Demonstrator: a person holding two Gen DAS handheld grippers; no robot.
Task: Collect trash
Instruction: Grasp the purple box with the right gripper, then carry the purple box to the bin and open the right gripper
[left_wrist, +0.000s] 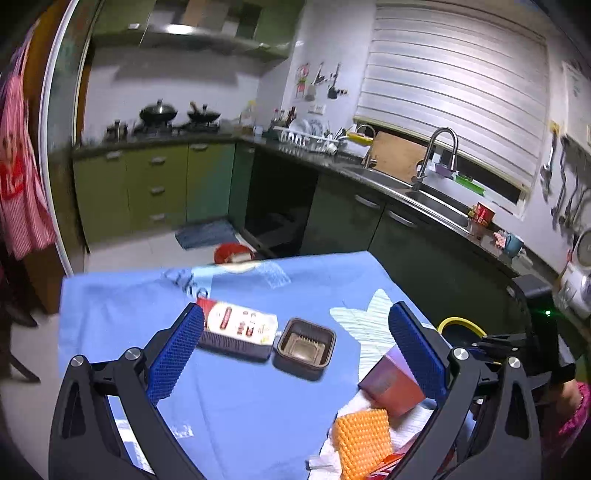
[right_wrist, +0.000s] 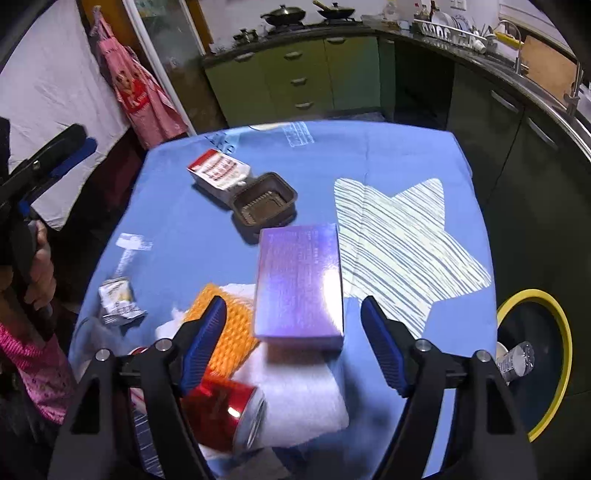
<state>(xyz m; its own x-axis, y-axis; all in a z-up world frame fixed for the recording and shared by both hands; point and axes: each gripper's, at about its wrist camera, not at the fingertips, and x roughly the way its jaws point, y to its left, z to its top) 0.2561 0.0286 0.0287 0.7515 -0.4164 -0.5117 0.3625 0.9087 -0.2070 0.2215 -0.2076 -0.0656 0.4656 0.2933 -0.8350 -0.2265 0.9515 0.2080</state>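
Note:
Trash lies on a blue-clothed table (right_wrist: 406, 155). A purple box (right_wrist: 300, 282) lies between and just beyond my open, empty right gripper (right_wrist: 293, 332). An orange sponge (right_wrist: 221, 325), a red can (right_wrist: 221, 417) on white paper (right_wrist: 306, 398), and a crumpled wrapper (right_wrist: 118, 301) lie near it. Farther off sit a brown plastic tray (right_wrist: 264, 203) and a red-and-white packet (right_wrist: 218, 171). My left gripper (left_wrist: 295, 343) is open and empty above the table, with the tray (left_wrist: 304, 347) and packet (left_wrist: 238, 326) beyond its fingers. The purple box (left_wrist: 391, 384) sits by its right finger.
A yellow-rimmed bin (right_wrist: 535, 362) holding a plastic bottle (right_wrist: 515, 360) stands on the floor right of the table. Kitchen cabinets, a sink (left_wrist: 436, 199) and a stove (left_wrist: 177, 125) line the walls behind. A red bowl (left_wrist: 232, 253) sits on the floor beyond the table.

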